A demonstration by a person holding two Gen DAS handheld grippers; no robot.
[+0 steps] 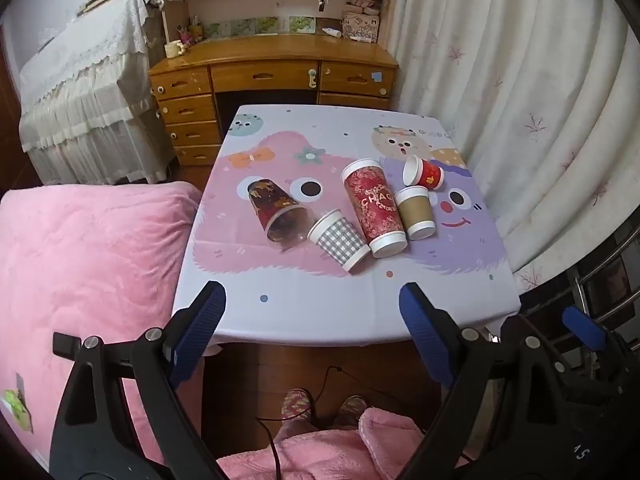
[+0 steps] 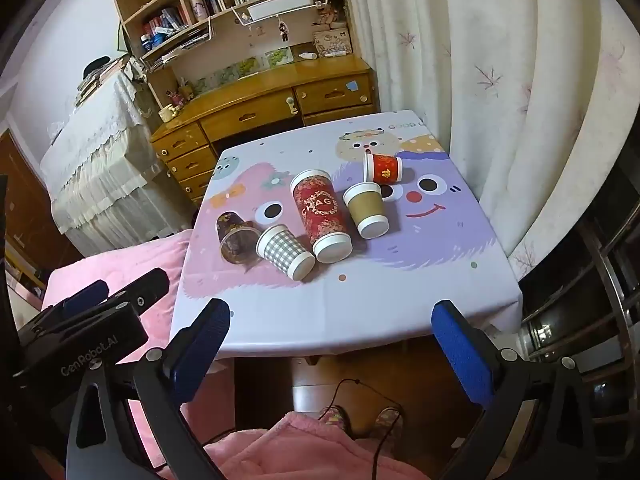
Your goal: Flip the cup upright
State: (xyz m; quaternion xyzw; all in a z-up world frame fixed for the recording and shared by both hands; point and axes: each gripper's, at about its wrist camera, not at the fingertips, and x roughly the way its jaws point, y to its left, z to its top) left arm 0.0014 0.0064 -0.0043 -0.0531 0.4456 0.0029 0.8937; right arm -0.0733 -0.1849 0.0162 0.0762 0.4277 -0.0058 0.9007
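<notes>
Several cups lie on their sides on the table: a clear dark-patterned cup (image 1: 276, 210) (image 2: 236, 240), a grey checked cup (image 1: 340, 240) (image 2: 284, 252), a tall red cup (image 1: 374, 208) (image 2: 322, 214), a brown cup (image 1: 416, 212) (image 2: 366, 210) and a small red cup (image 1: 424, 174) (image 2: 384, 168). My left gripper (image 1: 312, 312) is open and empty, held back over the table's near edge. My right gripper (image 2: 332, 328) is open and empty, also at the near edge. Both are well short of the cups.
The table has a cartoon cloth (image 1: 304, 280) (image 2: 360, 292). A pink bed (image 1: 80, 260) lies to the left, a white curtain (image 1: 520, 100) to the right, a wooden desk (image 1: 272, 72) behind. The person's slippers (image 1: 296, 404) and a cable are on the floor below.
</notes>
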